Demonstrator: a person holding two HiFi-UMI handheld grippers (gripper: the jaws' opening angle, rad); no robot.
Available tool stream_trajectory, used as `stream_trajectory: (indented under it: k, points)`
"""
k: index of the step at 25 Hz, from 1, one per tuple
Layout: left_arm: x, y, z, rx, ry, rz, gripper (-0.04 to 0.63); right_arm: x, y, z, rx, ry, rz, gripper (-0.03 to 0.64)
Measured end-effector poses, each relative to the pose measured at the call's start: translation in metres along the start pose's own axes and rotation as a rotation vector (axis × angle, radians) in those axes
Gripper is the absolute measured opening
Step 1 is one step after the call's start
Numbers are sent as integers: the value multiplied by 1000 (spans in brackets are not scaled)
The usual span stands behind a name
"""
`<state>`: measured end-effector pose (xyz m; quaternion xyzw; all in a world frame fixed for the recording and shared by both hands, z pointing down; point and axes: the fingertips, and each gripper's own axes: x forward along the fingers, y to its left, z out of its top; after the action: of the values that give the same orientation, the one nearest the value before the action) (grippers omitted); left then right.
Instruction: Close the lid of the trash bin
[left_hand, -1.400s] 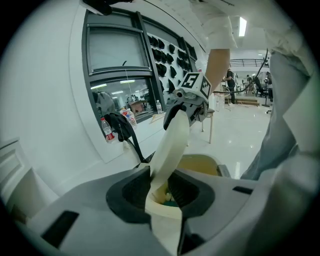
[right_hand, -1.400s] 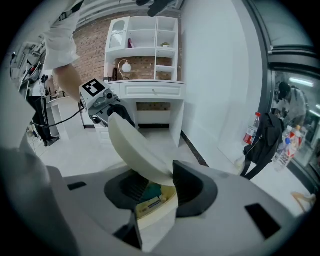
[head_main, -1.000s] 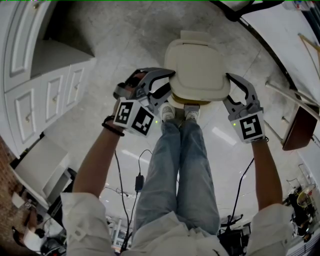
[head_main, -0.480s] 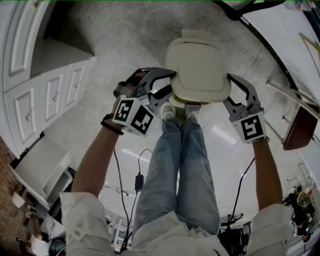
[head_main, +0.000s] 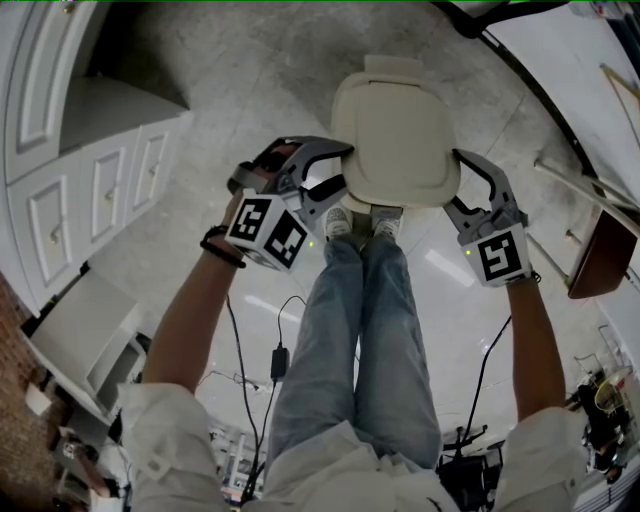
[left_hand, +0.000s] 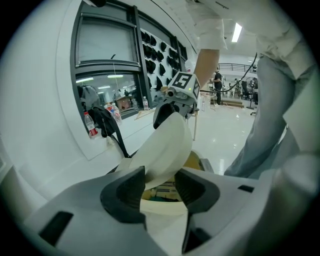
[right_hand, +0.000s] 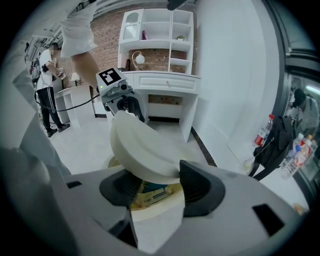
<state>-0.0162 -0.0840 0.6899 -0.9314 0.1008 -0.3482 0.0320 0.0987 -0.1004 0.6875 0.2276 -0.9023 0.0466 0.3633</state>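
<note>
Head view: the trash bin (head_main: 385, 207) stands on the floor directly ahead of the person's shoes. Its lid (head_main: 395, 130) is bracketed by the left gripper (head_main: 338, 167) on its left edge and the right gripper (head_main: 455, 180) on its right edge. Both grippers sit equally near. The hinge is on the far side, away from the person, so the pivot axis runs across from one gripper to the other.

Left gripper view: the lid (left_hand: 167, 150) is tilted, high on the person's side and low at the hinge, and the bin rim (left_hand: 162, 207) shows beneath it.

- Left gripper (left_hand: 160, 187): jaws spread and just been opening. The lid edge lies between them, with a gap at one pad; not pinched.
- Right gripper (right_hand: 155, 187): jaws likewise spread and just been opening. The lid (right_hand: 145, 150) rests against one pad only, and the bin (right_hand: 150, 220) shows through the gap.

Judgement: the lid is not yet seated. The raised near edge must travel downward, about the far hinge, onto the rim.
</note>
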Motion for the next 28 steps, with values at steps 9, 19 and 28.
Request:
stream_trajectory:
  k: [9,19,28]
  points:
    - [4,-11,-5,-8,2,-64,224,3,9,-8,-20,14,46,280]
    - [7,-18,-7,-36,-5,-100,254,5,16,-13,-9,24,86,321]
    - [12,-28,-12,-49,5,-132,285,8,27,-23,-22,44,123,356]
